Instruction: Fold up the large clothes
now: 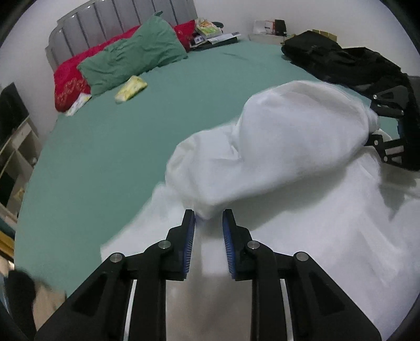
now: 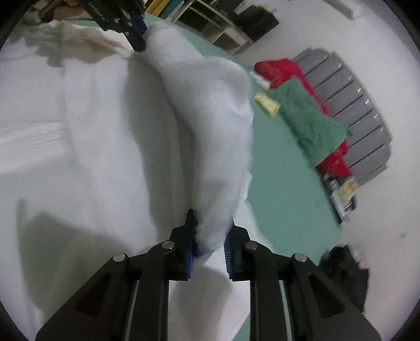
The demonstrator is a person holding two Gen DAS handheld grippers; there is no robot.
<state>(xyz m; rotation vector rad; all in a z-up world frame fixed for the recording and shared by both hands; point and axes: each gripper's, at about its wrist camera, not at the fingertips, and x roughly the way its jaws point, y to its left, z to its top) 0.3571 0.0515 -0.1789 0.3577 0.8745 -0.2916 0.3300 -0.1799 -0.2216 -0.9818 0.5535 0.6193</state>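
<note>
A large white garment (image 1: 302, 209) lies spread on the green bed sheet (image 1: 110, 147). A lifted fold of it (image 1: 275, 147) hangs stretched between my two grippers. My left gripper (image 1: 208, 219) has its jaws a little apart, with one end of the fold between the fingertips. My right gripper (image 2: 211, 236) is shut on the other end of the fold (image 2: 210, 126). The right gripper shows in the left wrist view (image 1: 388, 126) at the far right. The left gripper shows in the right wrist view (image 2: 131, 28) at the top.
A green pillow (image 1: 134, 55) and a red pillow (image 1: 71, 78) lie by the grey headboard (image 1: 110, 21). A yellow packet (image 1: 131, 88) lies on the sheet. Black clothing (image 1: 346, 60) is piled at the far right. Books (image 1: 210, 31) lie at the head. Shelves (image 1: 15, 152) stand left.
</note>
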